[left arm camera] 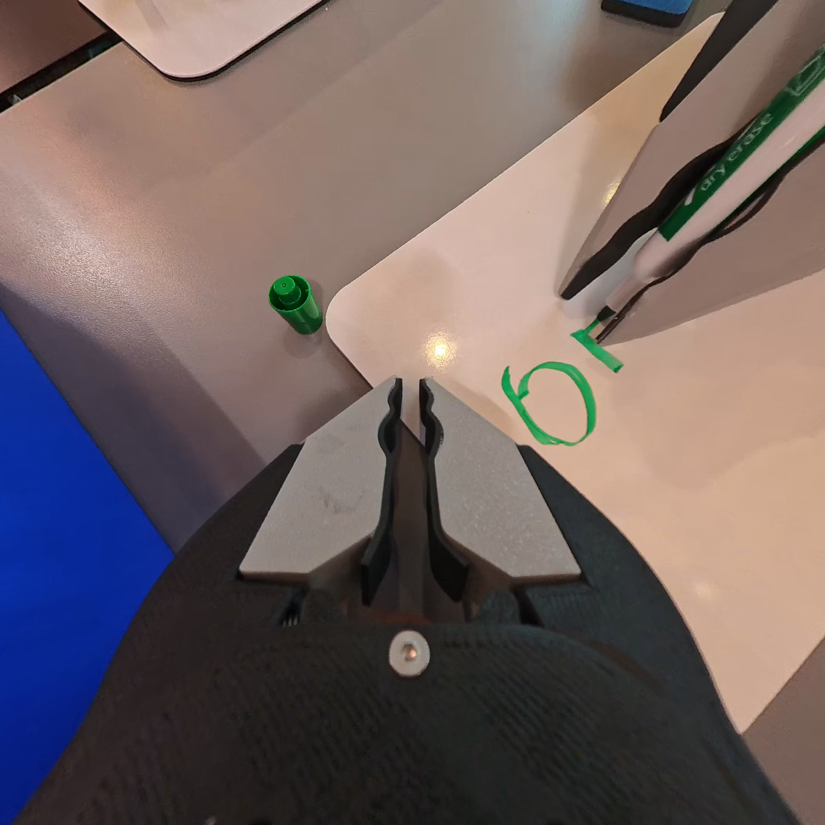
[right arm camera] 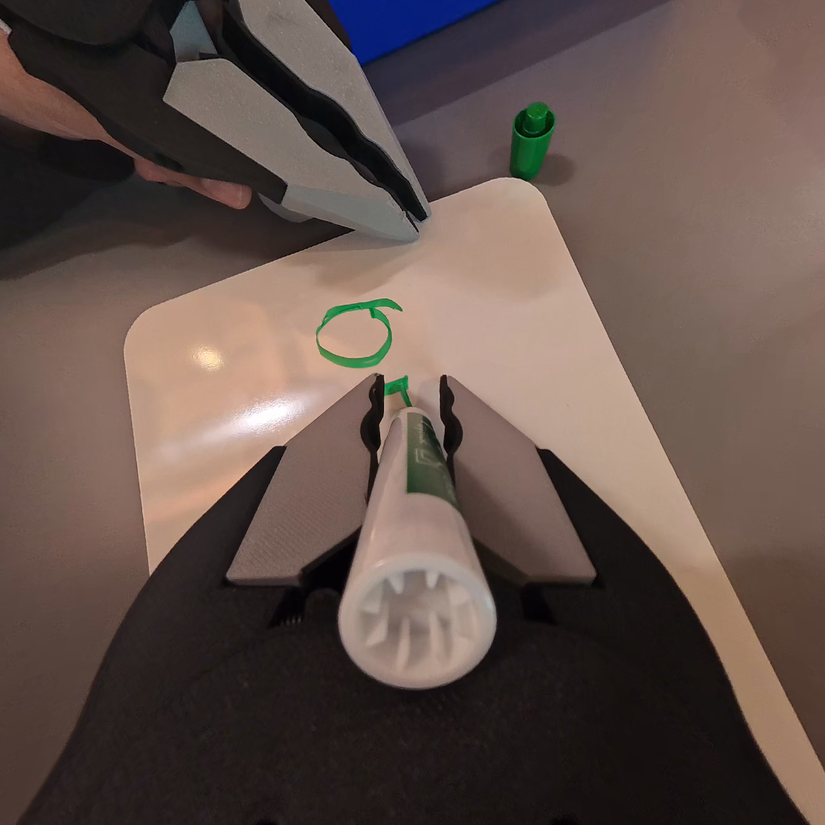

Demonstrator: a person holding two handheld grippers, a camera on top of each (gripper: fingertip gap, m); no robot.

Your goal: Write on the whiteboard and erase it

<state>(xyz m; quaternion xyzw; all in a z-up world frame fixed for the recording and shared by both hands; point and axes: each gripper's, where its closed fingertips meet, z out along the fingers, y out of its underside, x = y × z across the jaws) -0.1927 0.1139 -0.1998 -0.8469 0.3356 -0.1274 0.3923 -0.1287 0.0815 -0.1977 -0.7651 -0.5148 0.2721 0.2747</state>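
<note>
the right gripper clamps a green-and-white marker, tip down on the whiteboard beside fresh green strokes. the left gripper, fingers nearly together and empty, rests on the board's edge. the marker's green cap stands on the grey table just beside a board corner.

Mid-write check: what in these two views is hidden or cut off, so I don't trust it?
- Marker tip: right wrist view, hidden behind the marker's own barrel; visible only in the left wrist view.
- Newest green stroke: partly covered by the right gripper.
- Blue eraser: left wrist view, cut off by the top edge.
- Left gripper tips: contact with the whiteboard unclear.
</note>
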